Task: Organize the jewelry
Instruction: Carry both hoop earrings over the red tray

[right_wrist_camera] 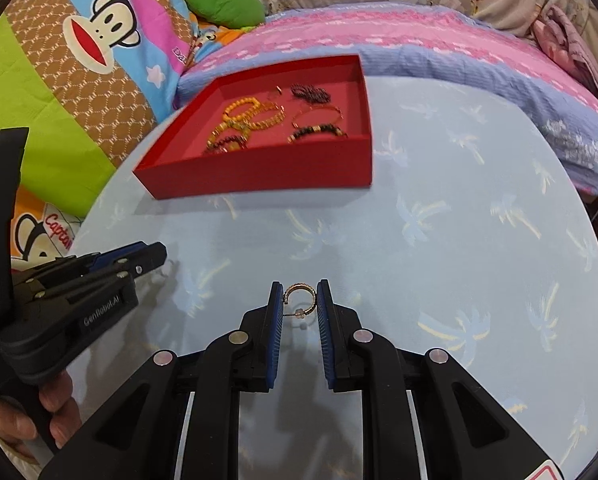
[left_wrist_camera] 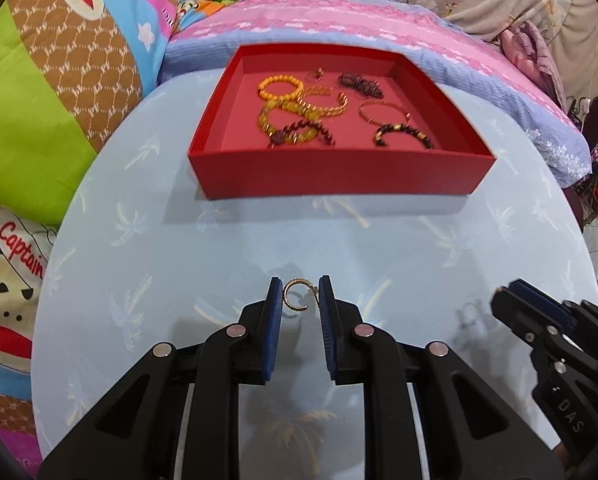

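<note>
Here, the left gripper holds a small gold hoop earring with a beaded edge between its two blue pads, which stand narrow; the right pad touches the post side of the hoop, and whether the left pad touches the hoop I cannot tell. The right gripper holds in the same way a second small gold hoop earring, with its thin post and a small clear stopper pointing toward the left pad, and both pads are close against the ring. Both earrings are near the camera, above a round table covered with a light blue cloth with pale palm tree prints. In the left wrist view the right gripper shows at the right edge, and in the right wrist view the left gripper shows at the left side, with a person's hand around its black handle. Farther on the table stands an open red cardboard box with low walls. Inside it lie several bracelets: an orange beaded bracelet, a gold twisted bangle, a thin gold bangle, dark beaded bracelets and a dark red piece at the far side. Behind the table are a pink and lilac blanket and, at the left, a colourful cartoon monkey bedding.
</note>
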{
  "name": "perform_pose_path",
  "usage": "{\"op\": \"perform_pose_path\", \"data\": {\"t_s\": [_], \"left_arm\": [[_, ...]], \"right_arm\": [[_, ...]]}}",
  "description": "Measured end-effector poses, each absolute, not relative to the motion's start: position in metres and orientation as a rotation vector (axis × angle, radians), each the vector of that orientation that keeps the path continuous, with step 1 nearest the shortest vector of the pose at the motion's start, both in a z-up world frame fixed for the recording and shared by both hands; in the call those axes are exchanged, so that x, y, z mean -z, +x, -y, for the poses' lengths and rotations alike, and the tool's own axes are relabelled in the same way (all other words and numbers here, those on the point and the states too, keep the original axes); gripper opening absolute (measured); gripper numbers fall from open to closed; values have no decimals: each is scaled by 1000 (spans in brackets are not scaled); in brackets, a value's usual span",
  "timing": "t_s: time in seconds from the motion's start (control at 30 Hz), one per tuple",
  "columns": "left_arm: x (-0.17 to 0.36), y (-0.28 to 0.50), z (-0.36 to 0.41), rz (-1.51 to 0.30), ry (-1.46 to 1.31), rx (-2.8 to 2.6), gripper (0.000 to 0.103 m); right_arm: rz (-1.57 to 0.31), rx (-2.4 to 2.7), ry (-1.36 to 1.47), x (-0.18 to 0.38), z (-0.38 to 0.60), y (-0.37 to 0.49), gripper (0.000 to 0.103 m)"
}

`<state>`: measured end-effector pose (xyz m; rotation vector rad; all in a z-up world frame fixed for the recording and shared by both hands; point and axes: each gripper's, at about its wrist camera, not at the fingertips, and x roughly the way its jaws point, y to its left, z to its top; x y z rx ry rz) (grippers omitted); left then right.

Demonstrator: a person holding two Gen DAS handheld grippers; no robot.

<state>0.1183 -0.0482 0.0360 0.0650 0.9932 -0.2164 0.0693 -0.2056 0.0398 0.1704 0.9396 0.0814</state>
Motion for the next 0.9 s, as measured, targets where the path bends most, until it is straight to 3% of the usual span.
{"op": "perform_pose_path", "data": {"t_s": [0.5,0.9], "left_arm": [[-106,185,65,-820,84,219,18],[-89,260,81,-833,102,194,18]], "right_arm": [[-785,-115,134,-106,200,167,16],[-827,-75,137,-85,213,253,16]]}}
